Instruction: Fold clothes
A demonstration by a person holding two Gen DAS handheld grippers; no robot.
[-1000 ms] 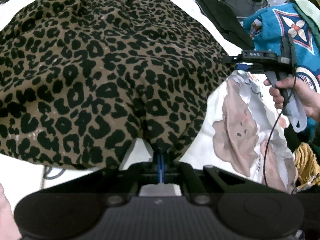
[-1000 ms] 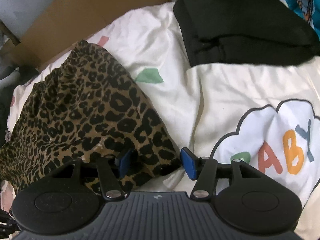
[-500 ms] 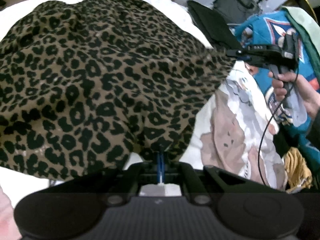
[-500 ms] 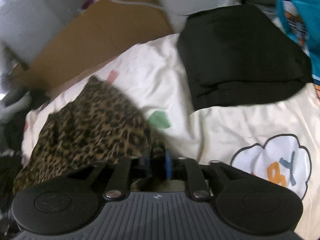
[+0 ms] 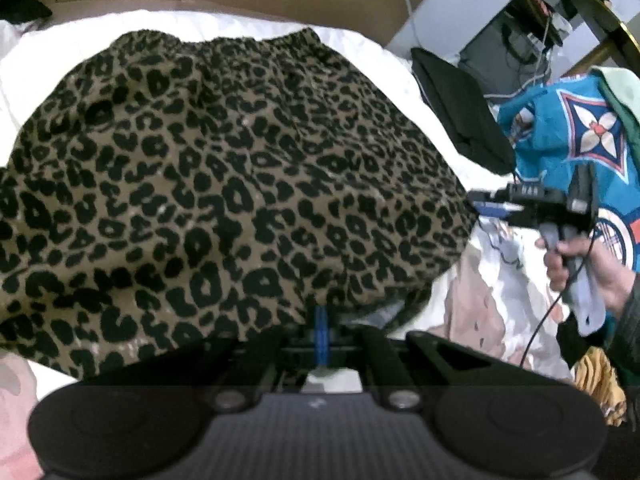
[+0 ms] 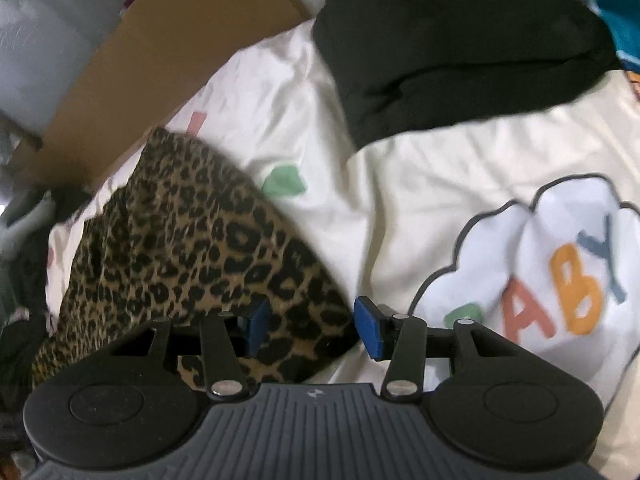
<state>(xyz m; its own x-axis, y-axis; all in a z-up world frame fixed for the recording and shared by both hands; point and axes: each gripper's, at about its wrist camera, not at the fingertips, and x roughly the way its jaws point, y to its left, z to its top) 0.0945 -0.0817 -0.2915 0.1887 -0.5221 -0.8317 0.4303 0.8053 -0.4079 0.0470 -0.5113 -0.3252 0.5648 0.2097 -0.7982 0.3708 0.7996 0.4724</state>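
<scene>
A leopard-print skirt (image 5: 224, 200) is spread on a white bedsheet (image 6: 320, 128) printed with a cloud and the letters "BABY". Its near hem is pinched by the left gripper (image 5: 321, 320), whose blue fingers (image 5: 321, 332) are pressed together on the fabric. The right gripper (image 6: 310, 326) is held with its fingers (image 6: 370, 328) wide apart, one corner of the skirt lying between them, untouched by the right one. A folded black garment (image 6: 448, 40) lies further up the bed.

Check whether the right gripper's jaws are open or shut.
Open: the right gripper shows its blue pads apart, straddling the leopard-print fabric garment.
</scene>
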